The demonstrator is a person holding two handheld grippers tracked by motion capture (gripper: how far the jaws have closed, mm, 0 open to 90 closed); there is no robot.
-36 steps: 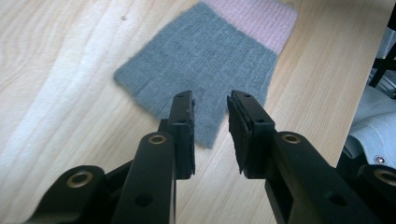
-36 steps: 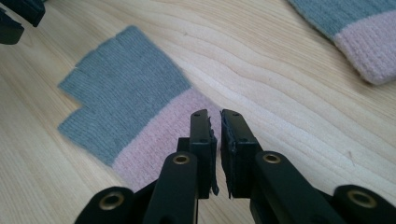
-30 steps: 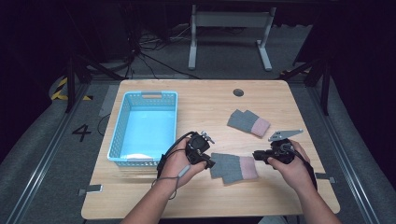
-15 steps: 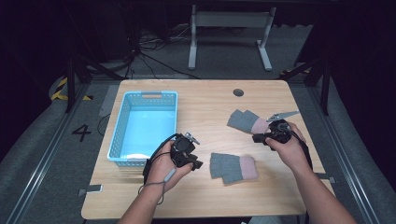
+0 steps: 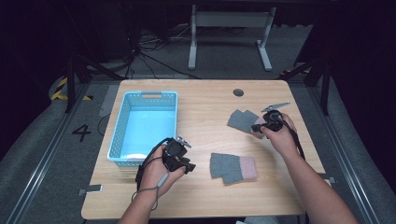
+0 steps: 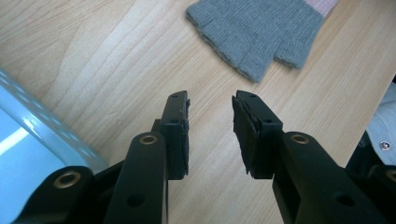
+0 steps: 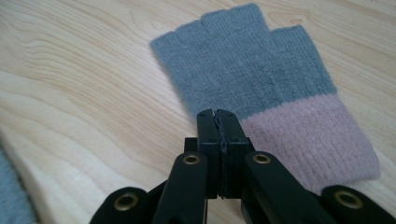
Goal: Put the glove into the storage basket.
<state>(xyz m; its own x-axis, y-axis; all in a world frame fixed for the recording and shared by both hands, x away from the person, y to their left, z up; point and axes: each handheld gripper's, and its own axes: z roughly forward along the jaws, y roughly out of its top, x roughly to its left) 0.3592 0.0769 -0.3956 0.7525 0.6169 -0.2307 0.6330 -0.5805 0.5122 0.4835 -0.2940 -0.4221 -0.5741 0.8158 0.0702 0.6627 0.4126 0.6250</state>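
High view: a light wooden table (image 5: 205,107) carried a pale blue plastic basket (image 5: 122,123) at its left and two grey knitted fingerless gloves with pink cuffs.
Far glove (image 5: 240,120): lay flat toward the table's right side, its pink cuff under the right gripper (image 5: 258,127).
Near glove (image 5: 232,167): lay flat nearer the person, well apart from the far one and to the right of the left gripper (image 5: 189,167).
Right gripper view: the far glove (image 7: 261,79) lay spread with its finger stubs pointing away; the right gripper (image 7: 217,116) had its black jaws pressed together, having just been closing, at the glove's edge where grey meets pink. Whether any knit was pinched between them I could not tell.
Left gripper view: the left gripper (image 6: 211,105) held its jaws partly apart with nothing between them, over bare wood; the near glove (image 6: 257,30) lay beyond the tips, untouched, and the basket's rim (image 6: 51,140) showed at lower left.
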